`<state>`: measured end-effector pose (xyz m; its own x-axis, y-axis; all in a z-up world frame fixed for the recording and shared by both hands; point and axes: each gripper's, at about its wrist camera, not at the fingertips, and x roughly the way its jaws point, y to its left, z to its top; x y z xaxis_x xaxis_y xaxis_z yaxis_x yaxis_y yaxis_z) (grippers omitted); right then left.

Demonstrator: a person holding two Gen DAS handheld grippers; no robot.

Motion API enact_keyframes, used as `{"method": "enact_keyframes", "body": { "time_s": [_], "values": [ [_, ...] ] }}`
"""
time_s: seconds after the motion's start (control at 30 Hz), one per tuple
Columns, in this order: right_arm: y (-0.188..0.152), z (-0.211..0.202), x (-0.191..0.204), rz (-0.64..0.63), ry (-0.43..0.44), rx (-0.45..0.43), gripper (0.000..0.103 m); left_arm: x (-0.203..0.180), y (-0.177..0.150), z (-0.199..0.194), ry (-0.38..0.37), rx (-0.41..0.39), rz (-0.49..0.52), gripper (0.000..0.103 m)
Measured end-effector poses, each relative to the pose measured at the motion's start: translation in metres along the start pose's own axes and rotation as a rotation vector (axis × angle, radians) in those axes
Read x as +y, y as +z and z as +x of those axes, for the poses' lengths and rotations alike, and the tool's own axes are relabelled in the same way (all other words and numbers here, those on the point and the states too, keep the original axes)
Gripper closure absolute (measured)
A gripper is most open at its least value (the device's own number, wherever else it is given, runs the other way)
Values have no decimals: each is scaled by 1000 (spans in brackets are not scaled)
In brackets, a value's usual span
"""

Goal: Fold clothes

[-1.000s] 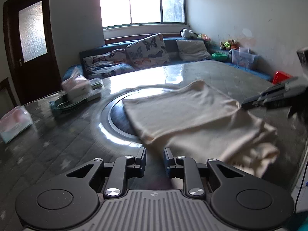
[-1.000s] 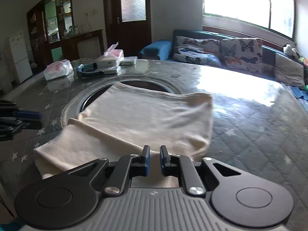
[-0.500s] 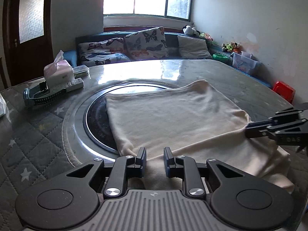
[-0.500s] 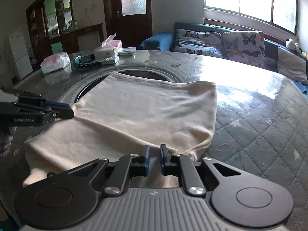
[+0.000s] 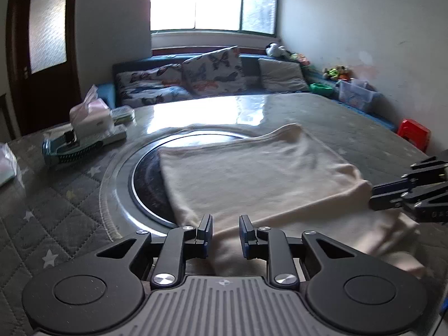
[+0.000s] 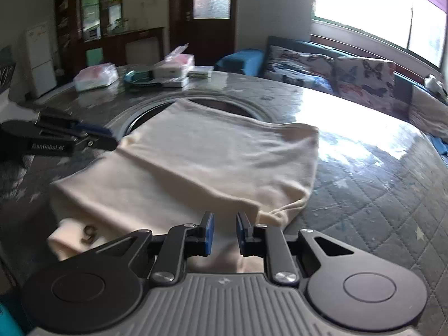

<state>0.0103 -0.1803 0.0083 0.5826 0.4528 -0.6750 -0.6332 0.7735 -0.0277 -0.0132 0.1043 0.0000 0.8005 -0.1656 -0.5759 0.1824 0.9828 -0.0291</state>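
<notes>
Indoors, on a large round table (image 5: 56, 196) covered in grey quilted star-print cloth, with a glass turntable (image 5: 134, 184) at its centre. Far left, from the left wrist view: a clear packet of tissues (image 5: 5, 162), then a teal handheld device (image 5: 72, 145) lying beside a white tissue box (image 5: 89, 114) with pink tissue poking up. Centre: a cream garment (image 5: 252, 173), partly folded, lying flat across the turntable and the near part of the table, its upper layer laid over a lower layer nearest the cameras. Bottom centre: left gripper (image 5: 225, 231), black with blue pads, jaws a little apart, cream fabric visible in the gap; whether the pads pinch it cannot be told. Right edge of that view: right gripper (image 5: 392, 196), tips at the garment's right corner. From the right wrist view, left to right: left gripper (image 6: 92, 137) at the cloth's far left edge, then the cream garment (image 6: 224, 162) spread in the middle, then right gripper (image 6: 225, 232) low at centre, jaws opening, fabric lying in the gap and clear of the pads. Behind the table: a dark sofa with butterfly cushions (image 6: 361, 75) under a bright window (image 5: 210, 0), and a dark wooden door (image 5: 42, 42) at left.
</notes>
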Motion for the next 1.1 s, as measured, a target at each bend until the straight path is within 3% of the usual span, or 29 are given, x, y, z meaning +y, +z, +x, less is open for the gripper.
{"method": "enact_keyframes", "body": {
  "time_s": [0.33,0.87,1.03,1.1],
  "values": [
    [-14,-15,7,7,16,15,85,-33,-21,-23,-74,7,122,79],
    [-23,-14,8,22,10,9,78,-40,-36,-34,-47,31,158,79],
    [-21,-23,8,7,15,4,77,-39,-39,-50,-56,36,222,79],
    [-22,-26,8,-3,19,7,75,-41,-44,-57,-70,43,264,74]
  ]
}}
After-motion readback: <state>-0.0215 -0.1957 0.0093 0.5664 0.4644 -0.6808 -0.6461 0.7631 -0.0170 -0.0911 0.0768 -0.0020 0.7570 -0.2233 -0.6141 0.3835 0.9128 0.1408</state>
